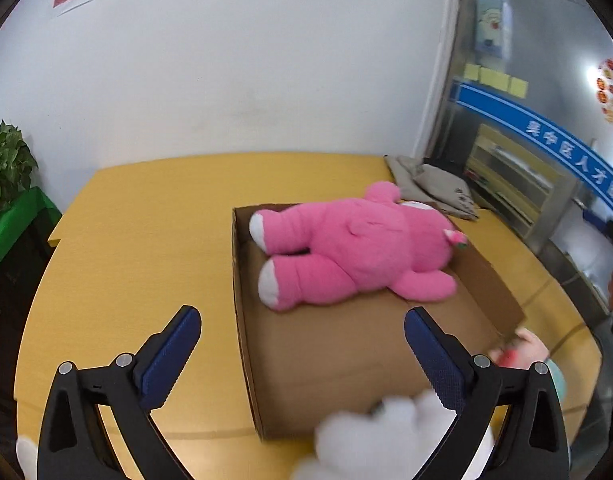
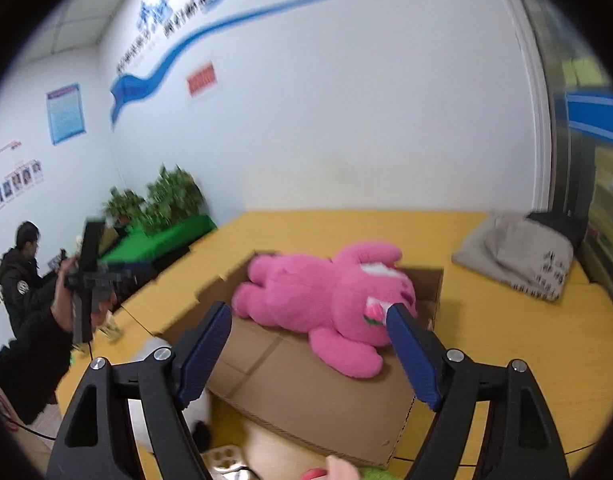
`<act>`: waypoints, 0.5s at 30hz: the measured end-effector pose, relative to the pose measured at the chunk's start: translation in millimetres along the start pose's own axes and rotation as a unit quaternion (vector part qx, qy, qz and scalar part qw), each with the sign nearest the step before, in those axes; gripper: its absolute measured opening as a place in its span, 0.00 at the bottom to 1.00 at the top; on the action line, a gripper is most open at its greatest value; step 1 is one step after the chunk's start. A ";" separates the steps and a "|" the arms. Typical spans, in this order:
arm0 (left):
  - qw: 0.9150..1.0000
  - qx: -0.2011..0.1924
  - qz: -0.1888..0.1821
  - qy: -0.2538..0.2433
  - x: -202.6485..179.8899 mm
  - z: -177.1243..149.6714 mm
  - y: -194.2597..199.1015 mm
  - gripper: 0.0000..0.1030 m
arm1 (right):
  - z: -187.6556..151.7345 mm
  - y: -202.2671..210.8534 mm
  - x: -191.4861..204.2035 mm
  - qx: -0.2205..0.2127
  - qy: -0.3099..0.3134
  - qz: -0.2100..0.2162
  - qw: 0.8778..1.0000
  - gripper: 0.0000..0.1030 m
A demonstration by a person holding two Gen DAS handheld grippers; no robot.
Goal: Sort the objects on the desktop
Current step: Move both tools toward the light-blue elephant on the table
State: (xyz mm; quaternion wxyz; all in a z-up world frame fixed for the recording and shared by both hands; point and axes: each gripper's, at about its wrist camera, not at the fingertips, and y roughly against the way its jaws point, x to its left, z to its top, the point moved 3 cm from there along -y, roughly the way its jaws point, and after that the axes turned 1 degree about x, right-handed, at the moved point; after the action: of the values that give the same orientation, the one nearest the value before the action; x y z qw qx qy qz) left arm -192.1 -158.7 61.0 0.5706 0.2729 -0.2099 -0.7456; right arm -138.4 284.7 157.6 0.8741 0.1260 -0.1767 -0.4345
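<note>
Left wrist view shows the pink plush bear point(image 1: 358, 244) lying in the far part of the cardboard box point(image 1: 346, 360) on the desk point(image 1: 146, 220), soft and light, easy to squeeze at a leg, while the left tool point(image 1: 302, 322) and right tool point(image 2: 308, 316) are both spread wide and hold nothing.

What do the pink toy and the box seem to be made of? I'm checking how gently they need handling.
The pink toy looks like soft plush fabric: fuzzy, matte pile, rounded stuffed limbs with white foot patches. The box appears to be plain brown corrugated cardboard: dull surface, thin upright walls, flap seams across its floor. Neither can be confirmed by touch.
</note>
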 end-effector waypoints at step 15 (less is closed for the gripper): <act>0.978 0.097 -0.183 0.021 -145.7 -209.1 76.5 1.00 | -102.5 131.9 74.2 0.073 0.014 -0.020 0.997 0.78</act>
State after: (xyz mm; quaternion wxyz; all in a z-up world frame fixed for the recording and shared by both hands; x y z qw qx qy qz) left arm 28.5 -38.3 -26.3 0.3995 0.3764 -0.2155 -0.8076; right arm 40.3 309.8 128.9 0.8562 0.1989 -0.1927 -0.4361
